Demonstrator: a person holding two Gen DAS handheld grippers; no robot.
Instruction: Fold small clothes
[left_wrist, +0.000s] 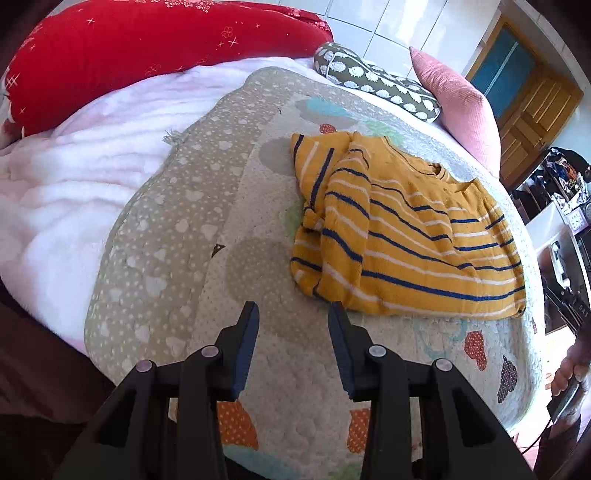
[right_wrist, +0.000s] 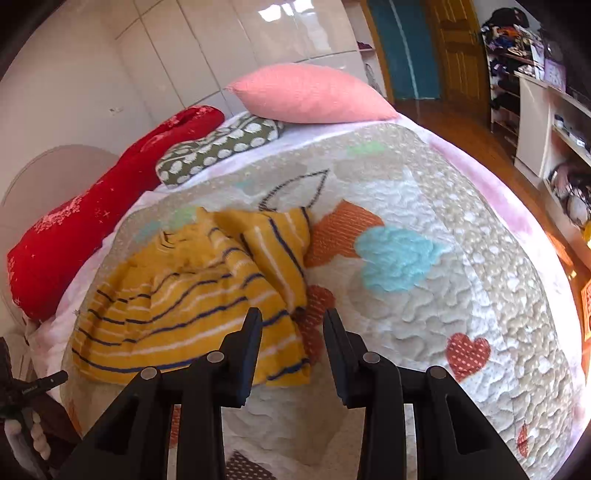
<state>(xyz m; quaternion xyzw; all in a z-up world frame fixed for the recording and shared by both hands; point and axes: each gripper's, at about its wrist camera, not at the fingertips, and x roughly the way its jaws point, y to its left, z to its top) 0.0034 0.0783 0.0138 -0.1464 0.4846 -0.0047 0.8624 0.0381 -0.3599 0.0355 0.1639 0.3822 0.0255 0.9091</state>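
Note:
A small mustard-yellow top with navy and white stripes (left_wrist: 406, 236) lies on the quilted bed cover (left_wrist: 236, 236), both sleeves folded in over the body. My left gripper (left_wrist: 293, 314) hovers open just in front of the garment's near left corner, with nothing between its black fingers (left_wrist: 246, 343). In the right wrist view the same striped top (right_wrist: 192, 302) lies left of centre. My right gripper (right_wrist: 292, 319) stands open above its near right corner, holding nothing, its left finger (right_wrist: 246, 350) over the hem.
A red bolster (left_wrist: 147, 48), a spotted olive cushion (left_wrist: 373, 81) and a pink pillow (left_wrist: 458, 99) line the far side of the bed. A pink fleece blanket (left_wrist: 74, 192) lies left. Shelves and a wooden door (right_wrist: 458, 48) stand to the right. A hand (left_wrist: 569, 369) shows at the right edge.

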